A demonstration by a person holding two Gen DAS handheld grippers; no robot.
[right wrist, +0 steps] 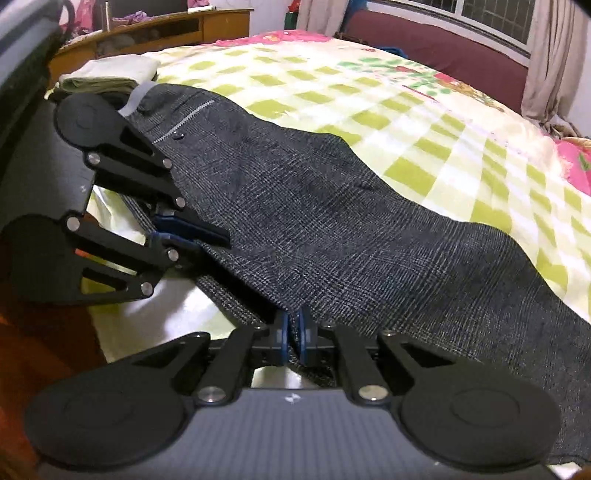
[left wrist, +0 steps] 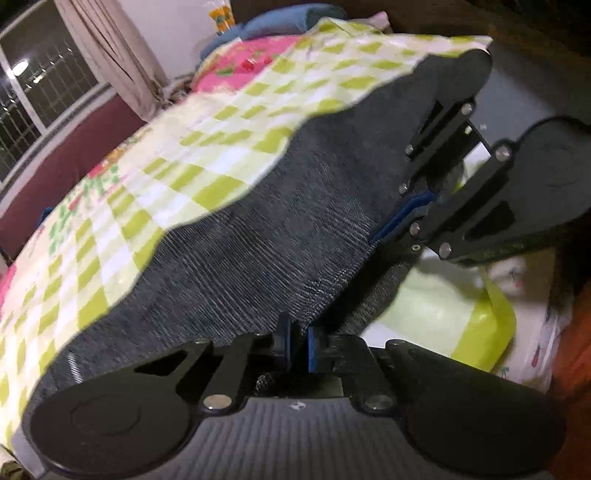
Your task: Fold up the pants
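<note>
Dark grey checked pants (right wrist: 332, 229) lie lengthwise on a bed with a green-and-white checked sheet (right wrist: 424, 122). The waistband with a pocket and button is at the far left of the right wrist view. My right gripper (right wrist: 294, 336) is shut on the near edge of the pants. My left gripper (left wrist: 297, 345) is shut on the same edge of the pants (left wrist: 258, 240), further along. Each gripper shows in the other's view: the left gripper (right wrist: 192, 236) clamps the edge near the waist, and the right gripper (left wrist: 410, 218) clamps it at the right.
A folded pale green cloth (right wrist: 110, 74) lies at the bed's far left corner beside a wooden shelf (right wrist: 166, 26). A maroon headboard or wall (right wrist: 443, 55), window and curtains lie beyond the bed. The bed's edge (left wrist: 443, 317) drops off just below the grippers.
</note>
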